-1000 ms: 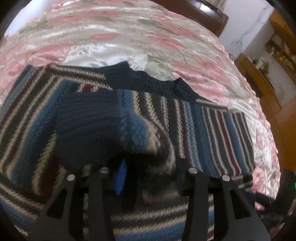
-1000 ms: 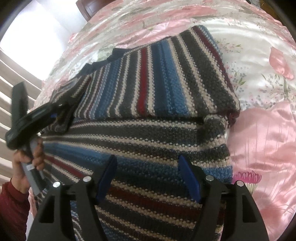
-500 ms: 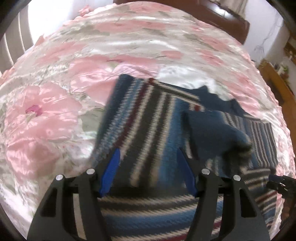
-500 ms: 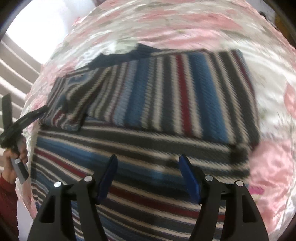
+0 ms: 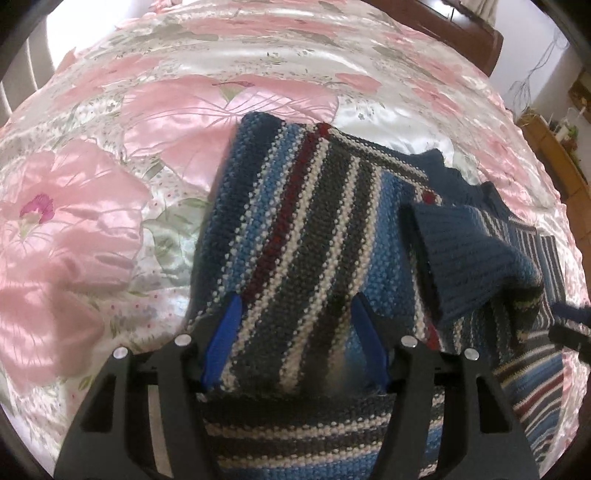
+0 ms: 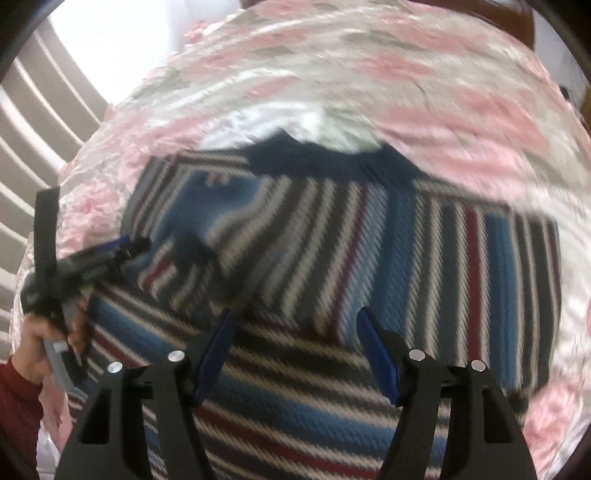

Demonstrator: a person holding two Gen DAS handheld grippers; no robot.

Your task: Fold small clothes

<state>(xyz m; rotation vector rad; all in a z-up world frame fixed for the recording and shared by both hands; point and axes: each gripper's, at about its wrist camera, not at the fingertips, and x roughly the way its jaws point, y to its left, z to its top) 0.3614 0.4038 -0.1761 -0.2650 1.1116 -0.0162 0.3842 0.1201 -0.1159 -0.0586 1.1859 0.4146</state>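
A striped knit sweater in blue, grey, cream and dark red lies on a pink floral bedspread, with both sleeves folded in across its body. Its navy ribbed cuff rests on top at the right in the left wrist view. My left gripper hovers open over the folded left sleeve, holding nothing. In the blurred right wrist view the sweater fills the middle, and my right gripper is open just above it. The left gripper shows there at the sweater's left edge, held by a hand.
The satin bedspread spreads out on all sides of the sweater. A dark wooden headboard stands at the far end, wooden furniture stands at the right, and a bright window with slats lies to the left.
My left gripper let go of the navy cuff and swung left, now open over the folded sleeve. My right gripper stayed open and turned toward the sweater's middle.
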